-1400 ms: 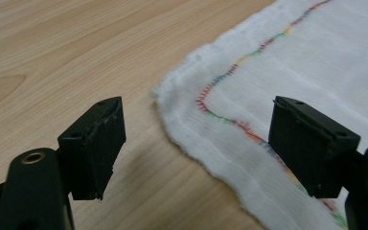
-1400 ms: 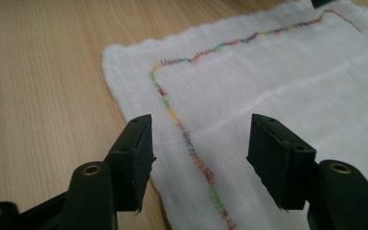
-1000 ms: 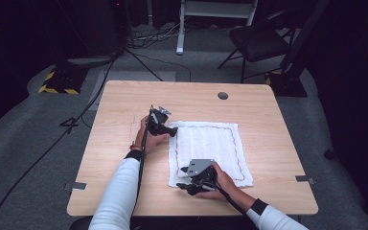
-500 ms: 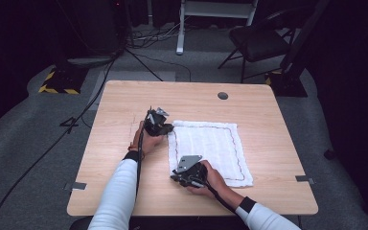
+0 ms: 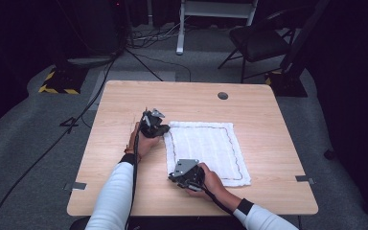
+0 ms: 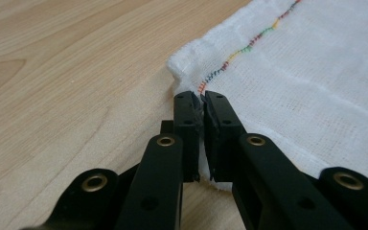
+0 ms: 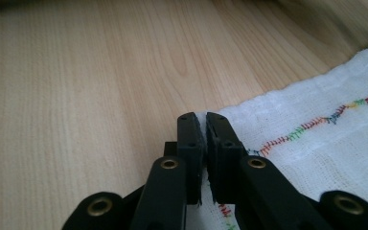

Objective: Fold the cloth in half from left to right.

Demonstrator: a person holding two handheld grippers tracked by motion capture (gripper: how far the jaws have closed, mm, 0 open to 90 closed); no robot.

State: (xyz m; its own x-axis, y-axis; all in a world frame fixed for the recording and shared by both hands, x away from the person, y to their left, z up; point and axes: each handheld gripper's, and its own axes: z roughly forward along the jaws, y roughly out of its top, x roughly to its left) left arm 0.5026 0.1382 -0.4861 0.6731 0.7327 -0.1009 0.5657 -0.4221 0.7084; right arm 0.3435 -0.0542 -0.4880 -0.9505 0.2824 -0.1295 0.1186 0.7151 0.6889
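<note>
Left gripper (image 5: 159, 129) sits at the far-left corner of the white cloth (image 5: 206, 148), jaws pinched shut on the hem there; in the left gripper view the left gripper (image 6: 201, 103) has cloth edge (image 6: 199, 88) squeezed between the pads just below the coloured stitch line. Cloth lies flat, spread on the wooden table (image 5: 124, 100), roughly mid-table and slightly right of centre. Right gripper (image 5: 175, 176) is low at the near-left corner; the right gripper view shows the right gripper (image 7: 203, 120) with jaws closed on that corner, a sliver of white fabric between them. Judgement: grasp step complete, both left corners held, fold not yet started. Next move likely calls for lifting both corners together, keeping the edge taut, and carrying it across toward the right edge without dragging the lower layer.
</note>
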